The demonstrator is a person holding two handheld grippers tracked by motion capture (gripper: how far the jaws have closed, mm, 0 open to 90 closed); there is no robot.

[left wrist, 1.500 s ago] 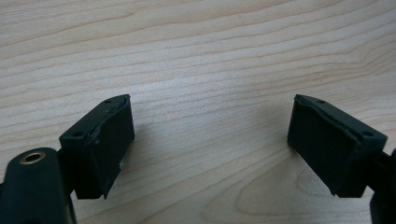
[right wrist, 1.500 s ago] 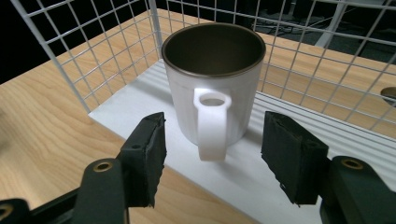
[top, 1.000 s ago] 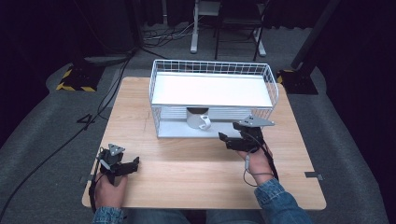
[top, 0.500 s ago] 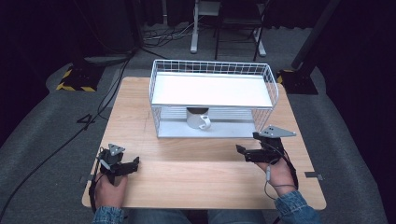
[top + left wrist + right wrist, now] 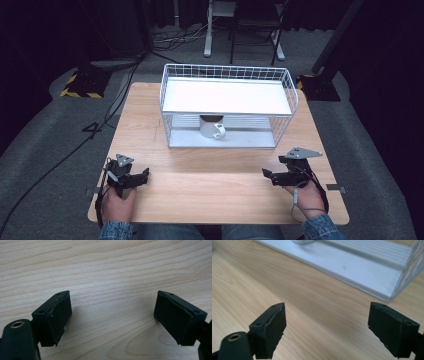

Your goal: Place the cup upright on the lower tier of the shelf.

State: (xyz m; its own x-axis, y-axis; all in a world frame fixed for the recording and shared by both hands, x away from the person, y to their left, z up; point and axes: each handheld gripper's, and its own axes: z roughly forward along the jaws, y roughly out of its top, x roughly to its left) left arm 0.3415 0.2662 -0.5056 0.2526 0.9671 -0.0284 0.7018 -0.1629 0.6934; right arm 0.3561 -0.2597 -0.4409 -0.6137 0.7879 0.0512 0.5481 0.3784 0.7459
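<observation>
Since the earlier frames, my right gripper [image 5: 270, 176] has drawn back from the rack [image 5: 227, 107] toward the near right of the table [image 5: 200, 200] and sunk a little; its jaws have just been opening, with nothing between them. They now stand wide and empty over bare wood, as the right gripper view confirms, with the rack's base [image 5: 352, 263] ahead and apart. My left gripper [image 5: 141, 176] has kept its place at the near left, jaws likewise wide and empty above the tabletop [image 5: 107, 270].

The mug [image 5: 212, 127] sits on the lower shelf of the rack, under the white top shelf, handle turned toward me. Neither gripper touches it.

Judgement: placing appears complete, and the step in hand is the retreat to rest. Should the mug need further handling, the next move calls for a level reach under the top shelf, jaws kept wide, clear of the wire front.
</observation>
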